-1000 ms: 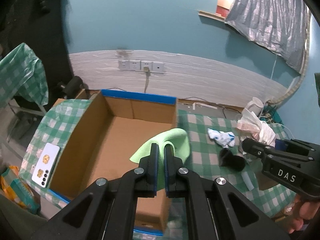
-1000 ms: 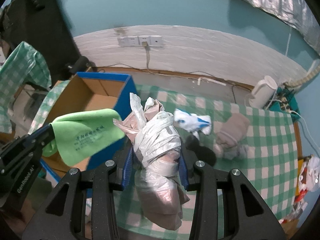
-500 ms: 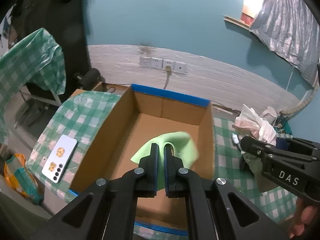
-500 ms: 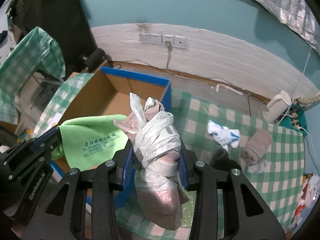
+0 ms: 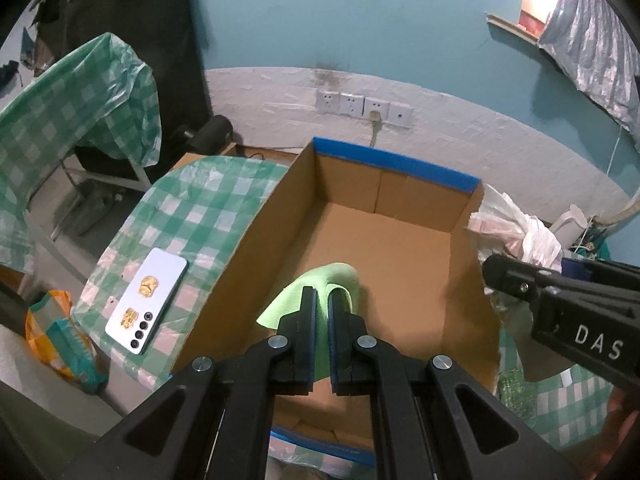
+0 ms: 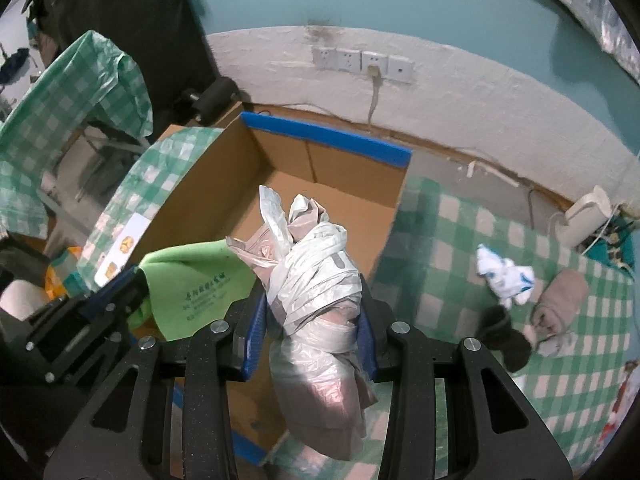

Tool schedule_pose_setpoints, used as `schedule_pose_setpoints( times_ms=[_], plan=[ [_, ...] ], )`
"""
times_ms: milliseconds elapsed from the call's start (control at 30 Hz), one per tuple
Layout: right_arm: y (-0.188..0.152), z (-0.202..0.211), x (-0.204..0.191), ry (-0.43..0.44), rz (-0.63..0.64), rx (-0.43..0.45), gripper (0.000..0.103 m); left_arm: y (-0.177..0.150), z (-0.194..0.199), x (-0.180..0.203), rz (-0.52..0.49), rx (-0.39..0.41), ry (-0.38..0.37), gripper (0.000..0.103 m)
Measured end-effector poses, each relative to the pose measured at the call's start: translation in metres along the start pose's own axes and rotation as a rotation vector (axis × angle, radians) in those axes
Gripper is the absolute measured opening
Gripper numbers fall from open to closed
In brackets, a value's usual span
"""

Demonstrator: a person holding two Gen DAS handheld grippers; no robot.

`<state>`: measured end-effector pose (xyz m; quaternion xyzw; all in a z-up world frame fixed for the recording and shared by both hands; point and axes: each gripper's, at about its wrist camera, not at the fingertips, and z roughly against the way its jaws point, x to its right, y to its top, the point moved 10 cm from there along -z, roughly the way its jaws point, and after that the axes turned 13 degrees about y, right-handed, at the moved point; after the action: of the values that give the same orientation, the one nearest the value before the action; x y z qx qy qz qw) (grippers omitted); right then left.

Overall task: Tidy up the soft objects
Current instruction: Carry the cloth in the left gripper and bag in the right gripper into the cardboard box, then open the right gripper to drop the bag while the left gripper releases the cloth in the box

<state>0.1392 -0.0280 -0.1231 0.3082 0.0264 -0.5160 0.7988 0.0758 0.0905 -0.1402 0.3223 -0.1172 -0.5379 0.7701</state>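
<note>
Soft green cloth (image 5: 316,292) hangs pinched in our left gripper (image 5: 323,300) over the cardboard box (image 5: 248,240), ready to drop, while our right gripper (image 6: 316,312) clamps the plastic-bag bundle (image 6: 316,292) alongside.

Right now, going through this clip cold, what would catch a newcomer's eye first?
The bright green cloth pinched in the left gripper, hanging over the open cardboard box with its blue-taped rim. Next, the bundle of plastic bags clamped in the right gripper at the box's right side. A white phone lies on the checked tablecloth left of the box.
</note>
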Motion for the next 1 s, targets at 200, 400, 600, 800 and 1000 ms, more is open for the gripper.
schedule_pose_setpoints(
  times_ms=[200,400,600,800,1000],
  plan=[
    [0.001,-0.01,-0.006,0.012,-0.005,-0.015,0.042,-0.007,-0.011,-0.007,-0.006,-0.027,0.04,0.006],
    [0.001,-0.012,-0.007,0.017,-0.014,-0.006,0.068,-0.01,-0.019,-0.014,0.018,-0.07,0.067,0.045],
    [0.005,-0.004,-0.008,0.013,-0.007,0.028,0.071,-0.004,-0.014,-0.019,0.038,-0.036,0.09,0.054],
    [0.004,0.004,0.001,0.0,-0.02,0.04,0.071,-0.005,-0.013,-0.014,0.018,-0.034,0.088,0.054],
    [-0.001,0.014,0.011,-0.011,-0.028,0.048,0.071,-0.004,-0.009,-0.007,0.018,-0.035,0.068,0.056]
  ],
)
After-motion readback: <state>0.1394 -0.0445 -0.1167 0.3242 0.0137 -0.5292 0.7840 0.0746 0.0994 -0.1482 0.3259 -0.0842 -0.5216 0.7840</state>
